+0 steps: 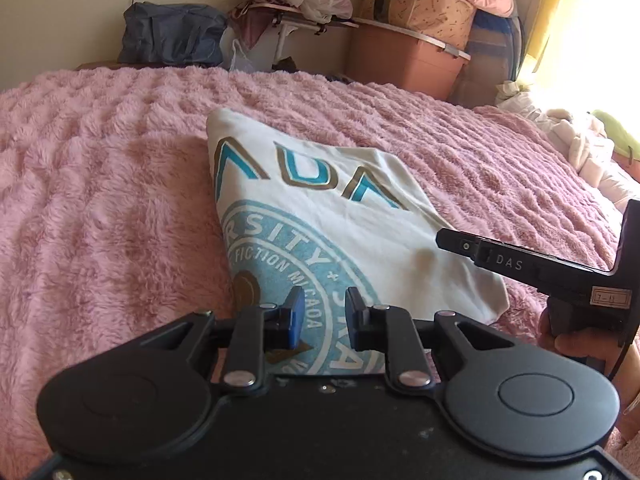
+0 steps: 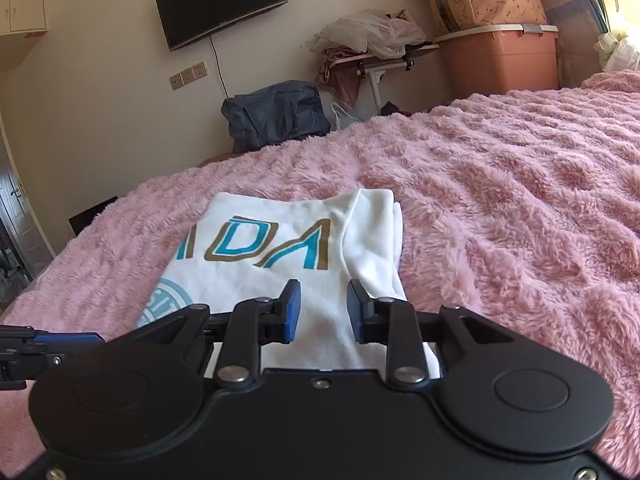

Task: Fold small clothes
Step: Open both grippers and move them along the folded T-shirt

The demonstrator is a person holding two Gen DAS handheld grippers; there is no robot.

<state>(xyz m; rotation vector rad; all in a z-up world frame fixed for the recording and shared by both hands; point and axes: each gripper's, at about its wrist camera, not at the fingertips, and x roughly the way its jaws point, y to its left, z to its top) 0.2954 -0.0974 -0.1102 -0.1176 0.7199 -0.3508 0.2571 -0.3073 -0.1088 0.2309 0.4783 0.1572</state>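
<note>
Nearest, the left claw of black plastic with blue pads hangs over the bed with its jaws parted and nothing between them. Just beyond its tips lies the folded white cotton T-shirt with a teal and gold print, flat on the fluffy pink plush bed blanket. The right claw is likewise released, empty, poised above the shirt's near edge, with a folded-in sleeve lying under its right finger.

On the shirt, the round teal seal shows "RSITY" and "FICTION", and above it stand large letters ending "ADA". Seen from the left, the right device's black arm bears white letters "DAS" and a small label too blurred to read; a hand grips its handle.

Farther off, against the wall, sit a dark blue fabric bag, a terracotta plastic storage bin and a black wall-mounted television.
</note>
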